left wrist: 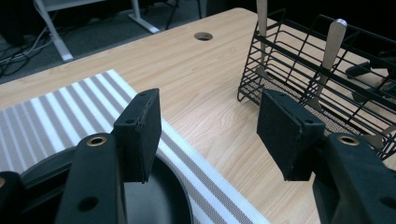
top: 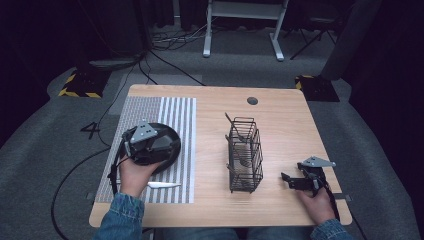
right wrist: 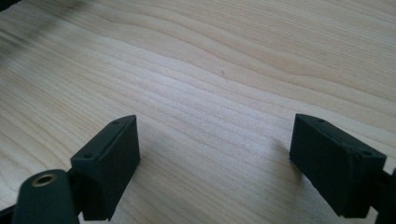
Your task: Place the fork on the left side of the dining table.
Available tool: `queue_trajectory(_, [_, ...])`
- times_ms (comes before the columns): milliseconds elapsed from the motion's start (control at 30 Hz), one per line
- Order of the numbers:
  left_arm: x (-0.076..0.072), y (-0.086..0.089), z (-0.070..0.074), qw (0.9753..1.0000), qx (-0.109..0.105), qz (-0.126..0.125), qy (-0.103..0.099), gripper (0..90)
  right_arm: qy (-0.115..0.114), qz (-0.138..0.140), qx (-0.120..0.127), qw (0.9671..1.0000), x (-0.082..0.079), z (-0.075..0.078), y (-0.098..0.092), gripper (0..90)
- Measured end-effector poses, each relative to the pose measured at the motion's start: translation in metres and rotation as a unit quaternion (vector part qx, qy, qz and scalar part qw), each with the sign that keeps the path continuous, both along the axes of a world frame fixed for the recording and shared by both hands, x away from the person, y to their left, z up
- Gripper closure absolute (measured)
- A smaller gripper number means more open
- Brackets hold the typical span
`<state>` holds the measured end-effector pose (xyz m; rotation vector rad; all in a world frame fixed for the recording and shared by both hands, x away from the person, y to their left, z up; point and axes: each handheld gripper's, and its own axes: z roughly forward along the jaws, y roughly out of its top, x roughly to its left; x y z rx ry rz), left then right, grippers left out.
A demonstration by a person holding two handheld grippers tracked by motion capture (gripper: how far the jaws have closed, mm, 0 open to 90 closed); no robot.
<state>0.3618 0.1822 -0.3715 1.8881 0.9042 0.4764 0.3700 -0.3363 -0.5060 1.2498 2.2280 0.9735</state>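
Left claw (top: pixel 150 142): I hold it over the black plate (top: pixel 172 147) on the striped mat (top: pixel 177 112); its jaws stand wide apart, nothing between them.

Right claw (top: pixel 290 181): mine too, low over bare table (top: pixel 285 107), jaws wide and empty, pointing toward the wire basket (top: pixel 245 155).

Black plate: directly beneath my left claw, its rim just under the left-hand jaw in the left gripper view (left wrist: pixel 182 205).

Knife (top: pixel 162 185): pale, flat on the mat, behind and below my left claw, near my wrist.

Wire basket: ahead and to the right of my left claw, well apart from it; utensils (top: pixel 245 161) lie inside.

Handling, plate: I judge it stiff, smooth and probably slippery, moderately heavy, breakable if ceramic. Best taken at the rim, one jaw above and one below, at the edge nearest the claw.

Handling, knife: I judge it light, thin and rigid; lying flat, it is hard to get under. I would pinch it across the handle.

High view adds: whole layout, both claws, the knife, the mat's extent.

Left gripper view adds: upright handles (left wrist: pixel 332 39) in the basket (left wrist: pixel 299 56) and the mesh at its base.

Right gripper view adds: wood grain (right wrist: pixel 210 70) between my open jaws.
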Motion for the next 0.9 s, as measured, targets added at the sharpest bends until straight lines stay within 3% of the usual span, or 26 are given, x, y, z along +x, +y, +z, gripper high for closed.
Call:
queue_trajectory(300, [0.024,-0.02,0.004,0.9996,-0.006,-0.029,0.003,40.9,0.0,0.0,0.0,1.0,0.0,0.0,0.0,16.1])
queue_trajectory(467, [0.04,-0.033,0.008,0.999,-0.032,-0.03,0.007,40.5,0.0,0.0,0.0,1.0,0.0,0.0,0.0,16.1])
queue_trajectory(900, [0.061,-0.059,0.014,0.9985,-0.041,-0.037,-0.003,39.3,0.0,0.0,0.0,1.0,0.0,0.0,0.0,16.1])
